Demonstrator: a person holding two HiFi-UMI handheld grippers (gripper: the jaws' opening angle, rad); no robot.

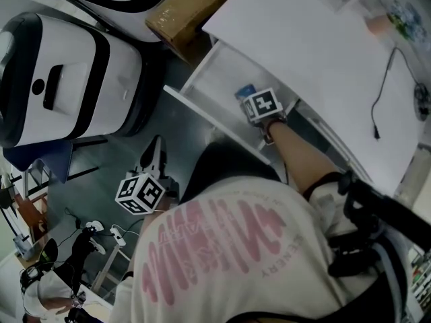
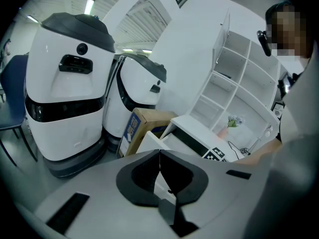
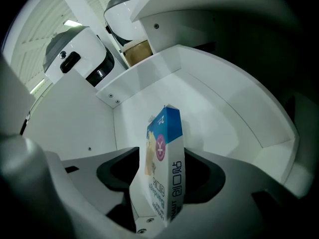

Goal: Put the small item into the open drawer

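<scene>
Left gripper: jaws closed together, holding nothing. Counted two robots, one cardboard box, one drawer. Right gripper: jaws spread wide, one carton standing loose between them, inside the drawer. Only the right gripper view showed this slack; the head view showed just the carton's blue end.

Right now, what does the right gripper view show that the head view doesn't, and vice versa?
Right gripper view only: the right gripper open, jaws apparently clear of the blue-and-white box upright between them, plus the box's print. Head view only: the left gripper, the person's forearm and a cable on the desk top. Both: the open drawer, the box inside it, the cardboard carton.
</scene>
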